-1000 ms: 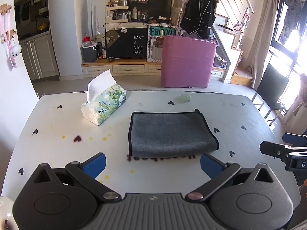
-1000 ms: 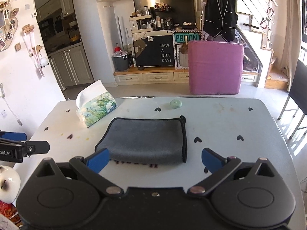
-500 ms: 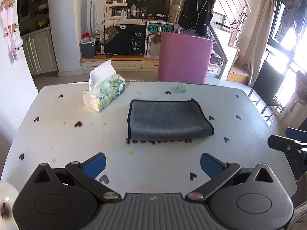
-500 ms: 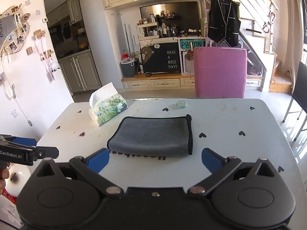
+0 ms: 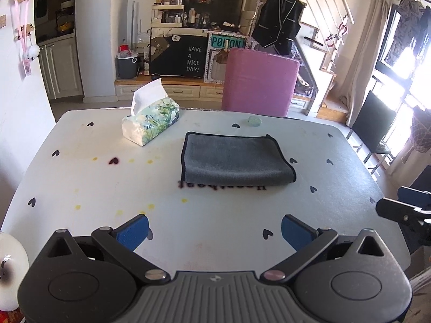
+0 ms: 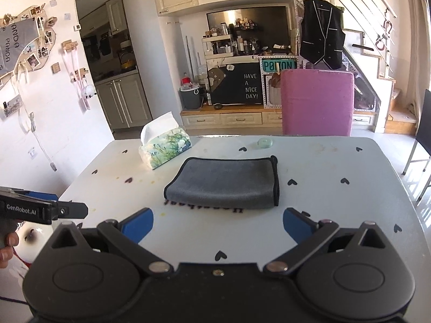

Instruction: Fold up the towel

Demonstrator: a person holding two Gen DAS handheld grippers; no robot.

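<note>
Blue-tipped left tongs (image 5: 214, 231) & right tongs (image 6: 217, 224) spread wide, empty, short of folded towel (image 5: 234, 160).

I see a white counter (image 5: 80, 183) printed with small black hearts, with yellow spots and a dark red stain on it. On it lies a grey towel (image 5: 234, 158), folded flat, black-edged, its fold on my side. Left of the towel and further back stands a tissue box (image 5: 150, 123), one tissue sticking up. Behind the towel, near the far edge, sits a small pale green disc (image 5: 254, 120). Dark mirrored lettering runs just in front of the towel.
</note>
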